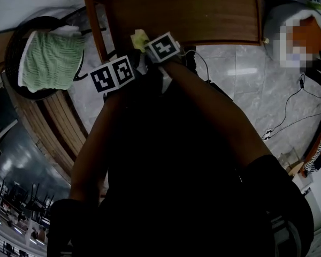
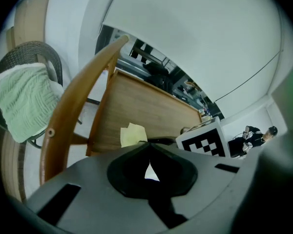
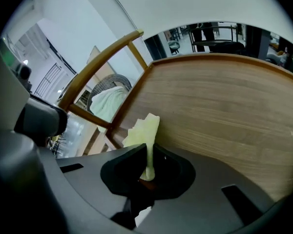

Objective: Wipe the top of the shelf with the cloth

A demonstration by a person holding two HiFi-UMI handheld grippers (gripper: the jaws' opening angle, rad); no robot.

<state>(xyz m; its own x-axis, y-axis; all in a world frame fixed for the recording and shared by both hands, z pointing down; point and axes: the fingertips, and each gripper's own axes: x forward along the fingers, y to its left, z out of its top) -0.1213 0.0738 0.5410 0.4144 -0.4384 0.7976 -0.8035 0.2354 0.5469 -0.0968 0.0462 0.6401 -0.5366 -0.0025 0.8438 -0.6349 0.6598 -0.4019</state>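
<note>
Cloth (image 3: 145, 129), one, in right claw (image 3: 147, 152) (left claw (image 2: 149, 147) closed, empty); shelf (image 3: 224, 106), one.

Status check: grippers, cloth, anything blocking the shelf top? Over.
Right gripper shut on the yellow cloth, at the shelf top's near left corner. Left gripper shut, empty, alongside. Nothing seen on the shelf top.

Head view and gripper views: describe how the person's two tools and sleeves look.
The left tool and right tool have grey moulded bodies with slots and black padded jaws. Each carries a white marker cube printed with black squares. The sleeves are dark.
</note>
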